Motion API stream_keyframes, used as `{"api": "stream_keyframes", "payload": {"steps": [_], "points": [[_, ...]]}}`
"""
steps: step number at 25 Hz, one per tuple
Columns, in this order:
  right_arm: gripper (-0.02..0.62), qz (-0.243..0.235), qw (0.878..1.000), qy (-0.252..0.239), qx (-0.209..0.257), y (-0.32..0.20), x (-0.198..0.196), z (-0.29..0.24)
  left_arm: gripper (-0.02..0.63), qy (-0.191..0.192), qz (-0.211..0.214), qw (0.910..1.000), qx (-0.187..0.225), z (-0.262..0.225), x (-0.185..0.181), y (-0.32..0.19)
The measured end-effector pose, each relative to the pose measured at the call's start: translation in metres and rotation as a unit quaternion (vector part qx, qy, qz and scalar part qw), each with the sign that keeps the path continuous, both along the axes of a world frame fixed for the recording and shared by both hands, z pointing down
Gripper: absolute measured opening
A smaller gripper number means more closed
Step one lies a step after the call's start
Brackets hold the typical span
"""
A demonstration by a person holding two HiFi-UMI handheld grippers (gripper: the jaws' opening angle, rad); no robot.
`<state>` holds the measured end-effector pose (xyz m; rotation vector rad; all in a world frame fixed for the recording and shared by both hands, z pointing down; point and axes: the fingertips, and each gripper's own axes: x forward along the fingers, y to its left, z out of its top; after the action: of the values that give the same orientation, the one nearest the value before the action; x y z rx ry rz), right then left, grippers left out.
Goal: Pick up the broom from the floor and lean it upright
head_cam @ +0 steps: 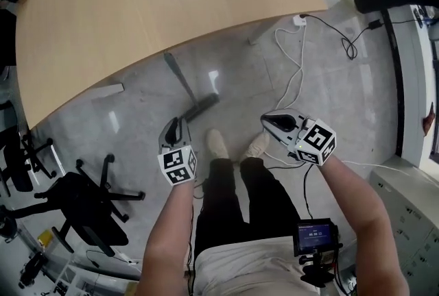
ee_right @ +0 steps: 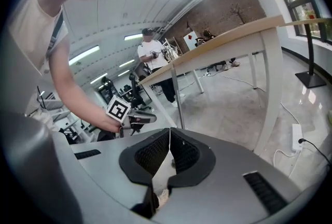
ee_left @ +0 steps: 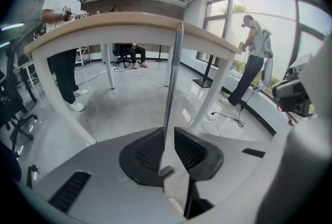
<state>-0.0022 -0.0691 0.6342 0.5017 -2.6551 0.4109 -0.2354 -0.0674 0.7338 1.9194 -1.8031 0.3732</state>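
Observation:
The broom [head_cam: 184, 85] stands upright on the grey floor, its metal handle [ee_left: 174, 78] leaning against the edge of the wooden table [head_cam: 137, 7]. Its dark brush head [head_cam: 204, 105] rests on the floor. My left gripper [head_cam: 180, 122] hovers just short of the brush head, and the handle shows through the gap beyond its tips. In the left gripper view the left gripper [ee_left: 169, 137] has its jaws a little apart, gripping nothing. My right gripper [head_cam: 266, 122] hangs to the right of the broom. Seen in its own view, the right gripper [ee_right: 169, 137] is shut and empty.
White table legs [ee_left: 220, 85] stand close behind the broom. White and black cables [head_cam: 296, 75] trail over the floor at the right. A black office chair [head_cam: 86, 202] is at the lower left. My shoes [head_cam: 218, 144] are between the grippers. Other people stand around the room.

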Motion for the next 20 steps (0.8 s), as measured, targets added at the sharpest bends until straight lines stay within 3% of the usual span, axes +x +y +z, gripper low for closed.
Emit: {"api": "stream_keyframes", "payload": {"steps": [4,9,16,20], "points": [[0.017,-0.002,1.0,-0.019,-0.013,0.034,0.0,-0.033,0.025,0.024,0.028,0.9992,0.016,-0.041,0.005,0.043],[0.017,-0.002,1.0,-0.029,-0.009,0.07,0.017,-0.071,0.012,0.052,0.059,0.995,0.062,-0.102,0.023,0.083],[0.017,-0.019,0.998,-0.055,0.007,0.094,0.028,-0.115,0.011,0.073,0.056,0.9905,0.102,-0.159,0.039,0.132],[0.017,-0.043,0.996,-0.069,0.026,0.111,0.041,-0.143,0.011,0.057,0.052,0.9897,0.12,-0.188,0.059,0.164]]}}
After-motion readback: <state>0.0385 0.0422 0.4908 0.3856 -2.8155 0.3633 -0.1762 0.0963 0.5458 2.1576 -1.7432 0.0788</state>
